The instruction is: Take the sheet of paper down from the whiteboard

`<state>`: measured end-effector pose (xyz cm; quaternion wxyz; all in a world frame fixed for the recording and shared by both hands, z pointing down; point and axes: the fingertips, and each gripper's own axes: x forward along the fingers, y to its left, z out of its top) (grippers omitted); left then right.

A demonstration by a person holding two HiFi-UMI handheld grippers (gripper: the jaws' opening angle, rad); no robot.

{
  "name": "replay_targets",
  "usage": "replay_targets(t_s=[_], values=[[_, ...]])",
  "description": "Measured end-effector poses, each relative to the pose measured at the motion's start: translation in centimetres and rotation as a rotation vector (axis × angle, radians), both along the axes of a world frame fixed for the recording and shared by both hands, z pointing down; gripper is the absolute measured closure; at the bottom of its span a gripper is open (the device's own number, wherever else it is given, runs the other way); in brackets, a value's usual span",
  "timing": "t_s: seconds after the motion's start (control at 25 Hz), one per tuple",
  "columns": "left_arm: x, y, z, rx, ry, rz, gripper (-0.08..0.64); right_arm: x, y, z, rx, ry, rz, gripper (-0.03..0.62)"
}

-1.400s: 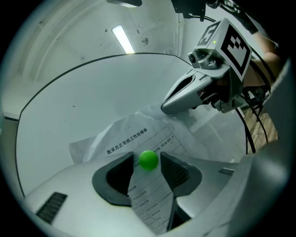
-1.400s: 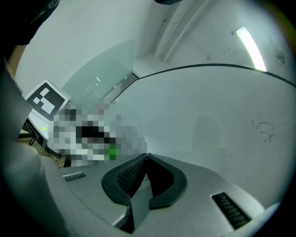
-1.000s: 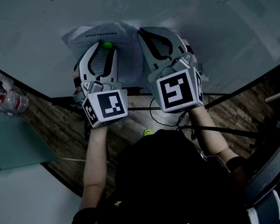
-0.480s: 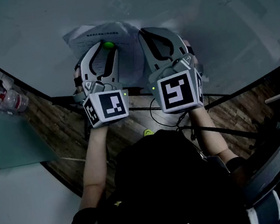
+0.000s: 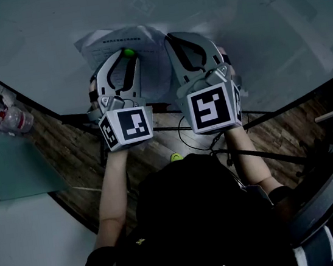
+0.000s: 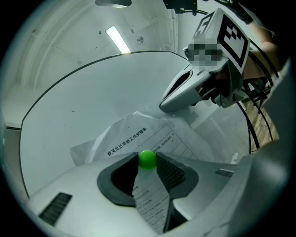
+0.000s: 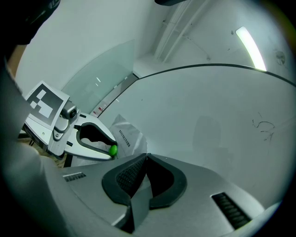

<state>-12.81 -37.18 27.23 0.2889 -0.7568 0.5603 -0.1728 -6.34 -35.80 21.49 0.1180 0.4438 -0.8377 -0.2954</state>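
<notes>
A printed sheet of paper [image 5: 101, 43] hangs crumpled on the whiteboard [image 5: 230, 16], pinned by a small green ball magnet [image 5: 128, 53]. My left gripper [image 5: 127, 56] points level at the board. Its jaws are closing, with the magnet [image 6: 147, 159] between the two tips and touching both. The sheet [image 6: 134, 134] runs down behind the left jaws. My right gripper [image 5: 168, 37] is shut at the paper's right edge, and a strip of paper shows pinched between its pads [image 7: 134, 173]. The right gripper view also shows the left gripper [image 7: 110, 151] with the magnet [image 7: 112, 150].
The whiteboard's dark lower frame [image 5: 150, 107] runs just under both grippers. A plastic bottle [image 5: 14, 122] lies at the left beside a pale tabletop [image 5: 5, 164]. Cables [image 5: 186, 139] and a small green object [image 5: 175, 157] lie on the wooden floor below.
The left gripper's jaws have drawn in around the green magnet. Neither hand has shifted, and the right gripper stays shut.
</notes>
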Motion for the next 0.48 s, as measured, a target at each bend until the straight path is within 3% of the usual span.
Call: replay_targets(t_s=[0.48], values=[[0.09, -0.04, 0.13, -0.010, -0.017, 0.014, 0.436, 0.03, -0.11, -0.03, 0.002, -0.005, 0.006, 0.578]])
